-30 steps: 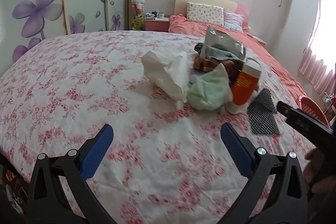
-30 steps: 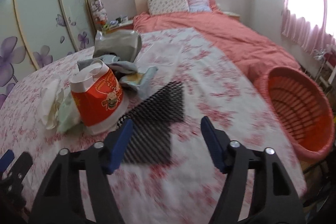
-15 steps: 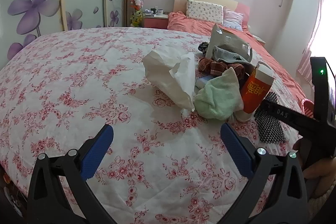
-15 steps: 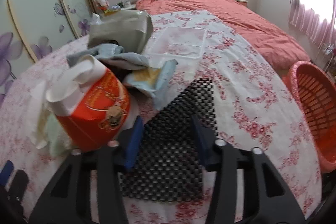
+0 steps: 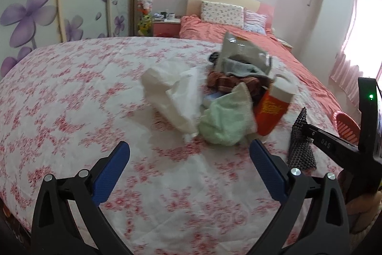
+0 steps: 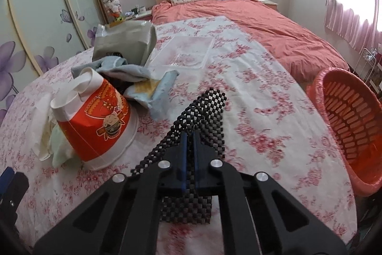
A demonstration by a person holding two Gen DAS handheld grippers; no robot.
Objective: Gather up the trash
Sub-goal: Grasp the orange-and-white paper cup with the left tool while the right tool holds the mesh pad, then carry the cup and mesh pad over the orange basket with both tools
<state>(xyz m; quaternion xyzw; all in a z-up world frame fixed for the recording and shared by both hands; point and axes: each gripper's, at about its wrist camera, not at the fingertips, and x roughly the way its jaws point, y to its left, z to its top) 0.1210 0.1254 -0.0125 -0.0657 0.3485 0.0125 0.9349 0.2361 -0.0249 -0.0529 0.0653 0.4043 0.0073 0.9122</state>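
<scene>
My right gripper (image 6: 188,135) is shut on a black mesh mat (image 6: 203,111), which it holds bunched up a little above the floral bedspread; the mat also shows in the left wrist view (image 5: 299,142). An orange paper bucket (image 6: 93,116) lies tipped just left of it, also visible in the left wrist view (image 5: 272,109). White crumpled paper (image 5: 174,92), a pale green cloth (image 5: 226,121), a grey foil bag (image 6: 126,42) and a clear plastic tray (image 6: 186,51) lie in the pile. My left gripper (image 5: 188,159) is open and empty, short of the pile.
An orange laundry basket (image 6: 348,121) stands off the bed's right edge, also seen in the left wrist view (image 5: 346,123). Blue and brown cloths (image 6: 152,87) lie in the pile. Pillows and a salmon quilt (image 6: 262,23) lie beyond. Wardrobe doors (image 5: 47,4) stand to the left.
My right gripper has closed on the black mesh mat and lifted it off the bedspread. My left gripper has stayed open, shifting only slightly.
</scene>
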